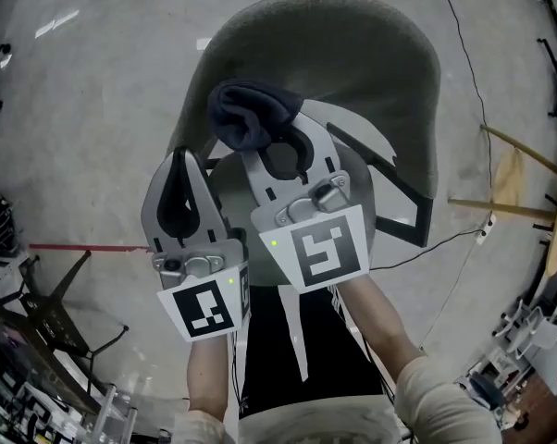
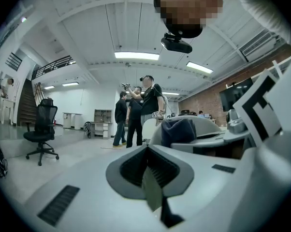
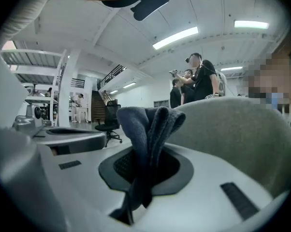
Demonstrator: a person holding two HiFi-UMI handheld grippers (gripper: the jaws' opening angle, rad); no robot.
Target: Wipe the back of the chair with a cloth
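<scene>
A grey-green shell chair (image 1: 352,54) stands below me, its curved back nearest to me. A dark blue cloth (image 1: 246,114) is bunched at the top edge of that back, and my right gripper (image 1: 280,144) is shut on it. In the right gripper view the cloth (image 3: 148,129) stands up between the jaws, with the chair back (image 3: 232,134) just to the right. My left gripper (image 1: 181,160) hangs beside the chair's left edge, shut and empty. From the left gripper view, the cloth (image 2: 178,129) shows to the right, above the chair (image 2: 208,123).
A black cable (image 1: 464,63) runs over the concrete floor right of the chair, near wooden sticks (image 1: 519,174). A red tape line (image 1: 84,246) and a black stand (image 1: 56,322) lie at the left. Further off are several standing people (image 2: 140,110) and a black office chair (image 2: 39,129).
</scene>
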